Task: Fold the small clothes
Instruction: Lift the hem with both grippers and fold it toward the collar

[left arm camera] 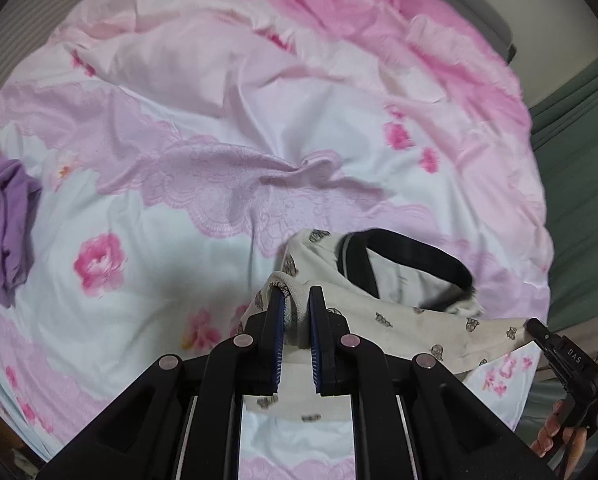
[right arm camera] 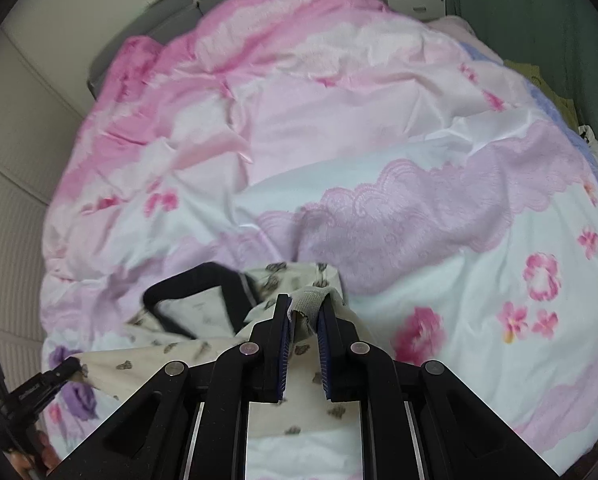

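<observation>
A small cream garment (left arm camera: 403, 320) with dark printed motifs and a black waistband (left arm camera: 419, 260) hangs between my two grippers above the bed. My left gripper (left arm camera: 297, 300) is shut on one ribbed hem corner. In the right wrist view my right gripper (right arm camera: 305, 308) is shut on the other hem corner of the same garment (right arm camera: 187, 356), whose black waistband (right arm camera: 187, 280) sags open to the left. Each gripper shows at the edge of the other's view: the right one in the left wrist view (left arm camera: 559, 352), the left one in the right wrist view (right arm camera: 47, 384).
A pink and white floral duvet (left arm camera: 219, 140) covers the bed under the garment. A crumpled purple garment (left arm camera: 7, 224) lies on it at the left. A grey headboard (right arm camera: 147, 28) and white nightstand (right arm camera: 415, 0) stand beyond; a green curtain (left arm camera: 579, 160) hangs on the right.
</observation>
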`<state>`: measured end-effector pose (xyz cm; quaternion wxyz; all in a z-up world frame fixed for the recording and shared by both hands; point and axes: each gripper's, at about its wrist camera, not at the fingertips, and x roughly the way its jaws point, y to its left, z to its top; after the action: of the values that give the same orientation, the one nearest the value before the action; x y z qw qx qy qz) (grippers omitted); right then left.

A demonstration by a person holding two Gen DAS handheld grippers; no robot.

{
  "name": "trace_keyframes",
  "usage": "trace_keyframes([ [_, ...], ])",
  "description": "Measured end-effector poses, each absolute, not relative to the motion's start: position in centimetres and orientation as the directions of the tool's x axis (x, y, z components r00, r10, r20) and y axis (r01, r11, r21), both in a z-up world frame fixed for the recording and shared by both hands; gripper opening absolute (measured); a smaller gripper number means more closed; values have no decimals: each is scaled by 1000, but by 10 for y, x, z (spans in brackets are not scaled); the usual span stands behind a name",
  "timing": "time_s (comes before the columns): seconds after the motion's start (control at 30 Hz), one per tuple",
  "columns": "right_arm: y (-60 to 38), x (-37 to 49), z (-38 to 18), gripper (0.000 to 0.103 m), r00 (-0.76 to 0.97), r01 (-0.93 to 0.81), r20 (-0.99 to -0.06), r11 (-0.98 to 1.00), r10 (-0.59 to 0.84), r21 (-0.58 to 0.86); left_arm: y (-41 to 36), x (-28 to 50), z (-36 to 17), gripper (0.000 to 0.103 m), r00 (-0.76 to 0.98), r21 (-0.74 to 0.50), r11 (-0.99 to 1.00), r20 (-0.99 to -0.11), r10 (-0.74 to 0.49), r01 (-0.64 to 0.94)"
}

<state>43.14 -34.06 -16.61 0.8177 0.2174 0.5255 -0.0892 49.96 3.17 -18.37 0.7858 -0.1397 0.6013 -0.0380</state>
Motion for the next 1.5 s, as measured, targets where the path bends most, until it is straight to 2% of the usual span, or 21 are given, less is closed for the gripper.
trace_keyframes([
  [0.27, -353, 492, -213, 15, 340, 385, -937, 898, 76, 212, 23, 556, -227, 14, 199, -216, 969, -962, -189, -121],
  [0.33, -356, 505, -219, 17, 327, 391, -942, 895, 83, 215, 22, 566, -230, 14, 189, -215, 969, -963, -190, -121],
  [0.37, -357, 510, -221, 21, 324, 396, -942, 892, 86, 217, 21, 571, -230, 16, 186, -219, 968, -963, -195, -121],
  [0.43, -358, 518, -222, 30, 324, 403, -941, 885, 101, 233, 22, 579, -223, 25, 207, -231, 966, -957, -204, -115],
  [0.5, -359, 525, -216, 42, 355, 399, -928, 880, 112, 259, 24, 583, -211, 46, 269, -213, 971, -947, -176, -113],
  [0.57, -356, 529, -207, 42, 390, 387, -916, 885, 98, 259, 25, 583, -201, 56, 312, -191, 975, -938, -149, -110],
  [0.6, -353, 532, -199, 43, 412, 372, -908, 897, 73, 240, 25, 582, -197, 56, 327, -188, 978, -933, -148, -92],
  [0.67, -348, 534, -189, 45, 425, 348, -905, 917, 31, 195, 21, 578, -190, 56, 341, -193, 981, -923, -179, -8],
  [0.73, -344, 529, -179, 50, 444, 319, -896, 932, 14, 173, 12, 566, -182, 56, 359, -165, 976, -911, -205, 141],
  [0.77, -341, 524, -175, 54, 447, 304, -894, 939, 8, 161, 6, 556, -177, 56, 375, -121, 965, -904, -205, 234],
  [0.87, -331, 506, -168, 54, 448, 233, -894, 967, -14, 101, -14, 527, -166, 59, 411, 27, 892, -893, -182, 452],
  [0.97, -322, 481, -170, 54, 433, 168, -900, 985, -48, 29, -39, 497, -165, 67, 419, 113, 779, -885, -203, 616],
  [1.03, -319, 465, -176, 54, 408, 136, -912, 991, -48, 8, -59, 482, -168, 68, 400, 139, 682, -884, -241, 718],
  [1.2, -313, 431, -194, 54, 328, 118, -944, 993, -42, -3, -111, 467, -189, 69, 342, 173, 506, -902, -264, 845],
  [1.33, -309, 410, -208, 54, 289, 167, -957, 985, -7, 43, -139, 465, -208, 69, 320, 206, 411, -918, -233, 888],
  [1.43, -303, 401, -216, 54, 275, 189, -961, 978, 33, 88, -147, 473, -219, 68, 313, 202, 415, -924, -219, 887],
  [1.47, -301, 400, -217, 54, 273, 191, -961, 978, 33, 88, -148, 475, -222, 65, 304, 196, 418, -930, -209, 887],
  [1.5, -298, 398, -218, 54, 274, 192, -961, 978, 32, 87, -149, 477, -224, 53, 303, 199, 416, -932, -201, 887],
])
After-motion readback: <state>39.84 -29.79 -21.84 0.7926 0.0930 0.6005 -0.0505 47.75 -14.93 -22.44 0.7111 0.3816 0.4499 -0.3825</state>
